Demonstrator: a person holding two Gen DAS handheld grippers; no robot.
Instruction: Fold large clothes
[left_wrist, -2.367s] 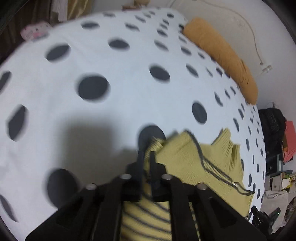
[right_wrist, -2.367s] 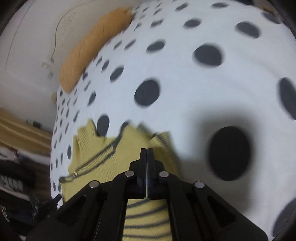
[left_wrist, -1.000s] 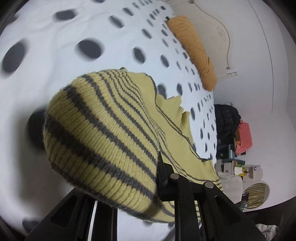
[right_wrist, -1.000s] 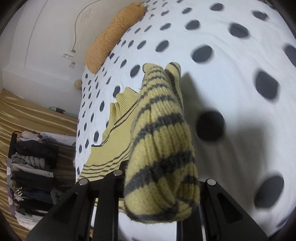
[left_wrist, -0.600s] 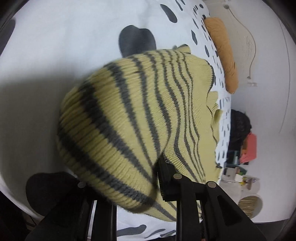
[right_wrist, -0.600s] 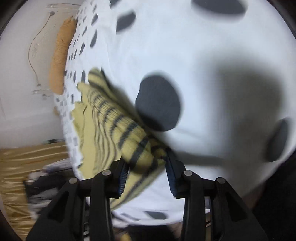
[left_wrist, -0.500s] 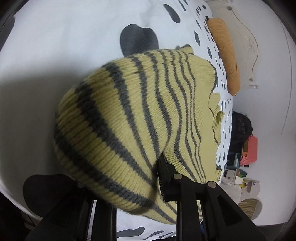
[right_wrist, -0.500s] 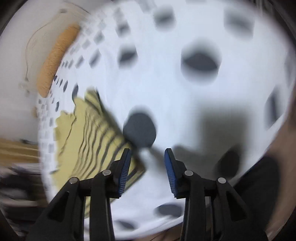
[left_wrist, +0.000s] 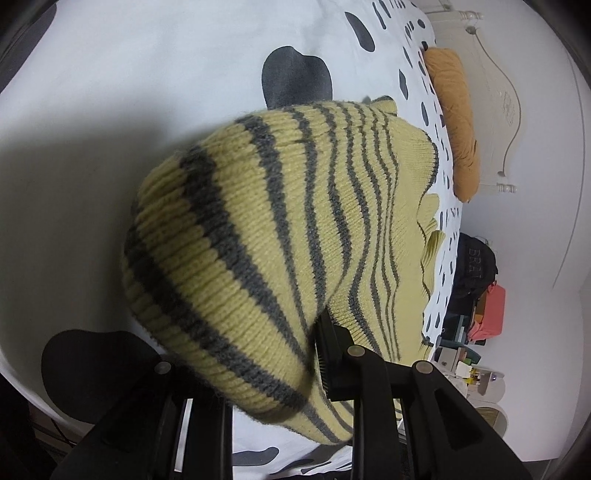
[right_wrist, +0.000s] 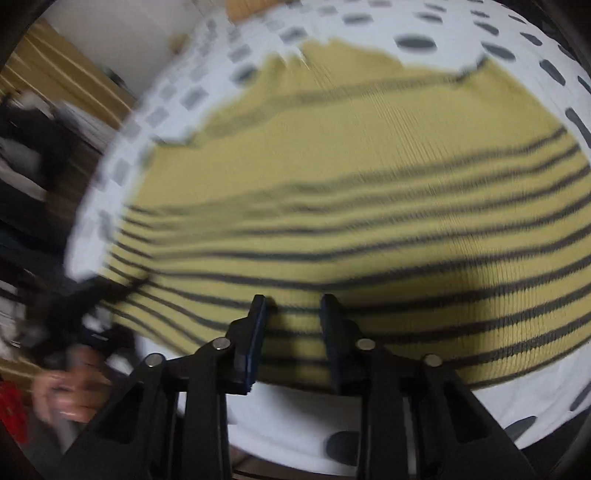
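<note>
Left still to let go, sweater on the bed

We note the left gripper (left_wrist: 258, 354) pinching a bunched fold of the striped sweater (left_wrist: 280, 229), which lies on the spotted bed (left_wrist: 147, 74). The right gripper (right_wrist: 291, 314) hangs over the knit, jaws apart (just been closing, nothing between them). Risk, we judge: one-sided hold drags the fold askew, or the right snags a single layer.

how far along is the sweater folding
Early on. Done: the sweater lies spread on the spotted bed. In hand: the left gripper is clamped on a bunched striped part, lifted off the bed; the right gripper hangs open over the sweater, holding nothing. Left: lay that part down, then probably make further folds.
</note>
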